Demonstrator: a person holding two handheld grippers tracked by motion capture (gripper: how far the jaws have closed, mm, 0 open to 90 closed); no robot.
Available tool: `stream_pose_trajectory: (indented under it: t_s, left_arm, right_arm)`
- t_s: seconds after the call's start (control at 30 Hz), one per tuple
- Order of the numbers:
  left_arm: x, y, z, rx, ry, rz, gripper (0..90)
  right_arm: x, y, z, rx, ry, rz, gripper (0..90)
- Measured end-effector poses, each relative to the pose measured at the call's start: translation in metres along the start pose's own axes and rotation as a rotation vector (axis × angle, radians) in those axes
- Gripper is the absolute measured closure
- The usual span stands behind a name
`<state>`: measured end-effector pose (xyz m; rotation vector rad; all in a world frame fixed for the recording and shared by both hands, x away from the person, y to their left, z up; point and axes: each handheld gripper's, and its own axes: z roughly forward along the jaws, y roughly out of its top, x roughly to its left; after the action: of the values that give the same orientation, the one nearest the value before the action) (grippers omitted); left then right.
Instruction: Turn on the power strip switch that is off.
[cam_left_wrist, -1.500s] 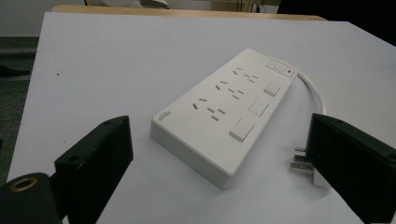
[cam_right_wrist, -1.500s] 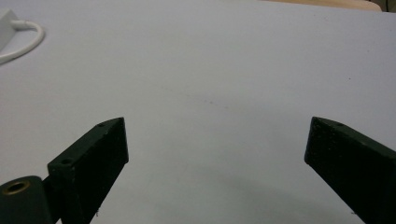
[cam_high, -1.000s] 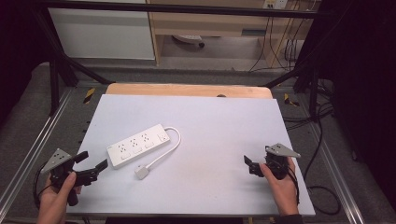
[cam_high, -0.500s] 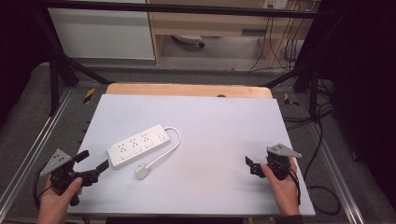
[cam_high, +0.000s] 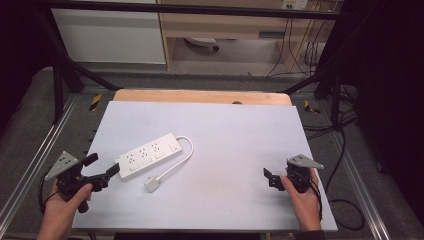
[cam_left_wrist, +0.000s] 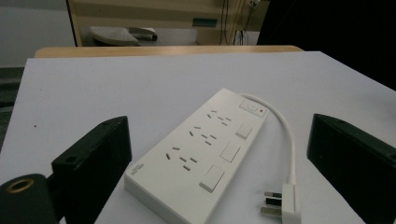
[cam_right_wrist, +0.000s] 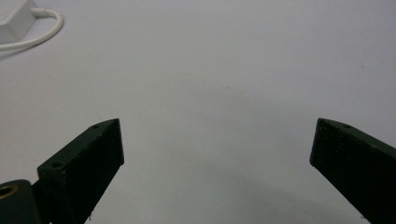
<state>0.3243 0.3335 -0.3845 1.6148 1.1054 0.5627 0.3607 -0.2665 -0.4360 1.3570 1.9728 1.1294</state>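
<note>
A white power strip (cam_high: 147, 155) with three sockets lies at an angle on the left half of the white table top (cam_high: 230, 135). Its short cable (cam_high: 182, 152) loops round to a white plug (cam_high: 151, 185) lying just in front of it. My left gripper (cam_high: 103, 166) is open at the table's near left, its jaws pointing at the strip's near end without touching it. In the left gripper view the strip (cam_left_wrist: 201, 149) and plug (cam_left_wrist: 285, 205) lie between the wide-open jaws. My right gripper (cam_high: 268, 177) is open and empty, low over bare table at the near right.
A wooden board edge (cam_high: 200, 96) shows behind the white top. Metal frame rails (cam_high: 37, 160) run along both sides. Cables (cam_high: 345, 150) trail on the floor at the right. In the right gripper view a corner of the strip (cam_right_wrist: 14, 16) and its cable (cam_right_wrist: 42, 35) sit at the far left.
My left gripper has edged slightly forward toward the strip's near end. The right gripper has barely shifted. The strip and plug lie as before.
</note>
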Motion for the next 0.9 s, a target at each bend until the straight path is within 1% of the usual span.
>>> stream_pose_trajectory:
  t_s: [0.07, 0.17, 0.2, 0.33, 0.37, 0.4, 0.5, 0.57, 0.67, 0.7, 0.73, 0.9]
  left_arm:
    - [-0.001, 0.002, 0.002, 0.006, 0.003, 0.004, 6.7]
    - [-0.003, 0.003, 0.003, 0.003, 0.004, -0.001, 7.0]
    - [-0.005, 0.005, 0.003, -0.004, -0.002, 0.001, 7.0]
    - [-0.006, 0.007, 0.001, -0.021, -0.004, 0.006, 7.0]
    - [-0.005, 0.008, -0.001, -0.041, -0.012, 0.006, 7.0]
    - [-0.005, 0.008, -0.001, -0.049, -0.015, 0.008, 6.8]
    - [-0.004, 0.008, -0.002, -0.054, -0.014, 0.007, 6.8]
    - [-0.003, 0.009, -0.003, -0.068, -0.026, 0.004, 6.8]
    - [-0.004, 0.010, -0.002, -0.061, -0.029, 0.008, 6.8]
    - [-0.005, 0.010, -0.001, -0.048, -0.024, 0.010, 6.9]
    - [-0.005, 0.011, -0.001, -0.045, -0.021, 0.009, 6.9]
    - [-0.006, 0.015, 0.000, -0.051, -0.013, 0.012, 6.9]
  right_arm:
    - [0.000, 0.000, 0.001, 0.004, -0.001, -0.006, 3.3]
    - [0.000, -0.001, 0.002, 0.009, 0.000, -0.007, 3.2]
    - [0.000, -0.001, 0.002, 0.008, 0.001, -0.007, 3.1]
    - [0.000, -0.001, 0.002, 0.005, -0.004, -0.008, 3.0]
    - [0.000, 0.000, 0.001, 0.006, -0.002, -0.005, 3.0]
    - [0.000, 0.000, 0.001, 0.005, -0.003, -0.006, 3.0]
    - [0.001, 0.000, 0.001, 0.007, -0.001, -0.006, 2.9]
    - [0.001, 0.000, 0.002, 0.007, -0.003, -0.006, 2.9]
    - [0.000, -0.001, 0.002, 0.015, -0.003, -0.005, 2.9]
    - [0.001, -0.001, 0.002, 0.014, -0.003, -0.001, 2.9]
    - [0.001, -0.001, 0.002, 0.013, -0.004, -0.001, 2.9]
    - [0.000, -0.001, 0.002, 0.016, -0.002, -0.003, 2.9]
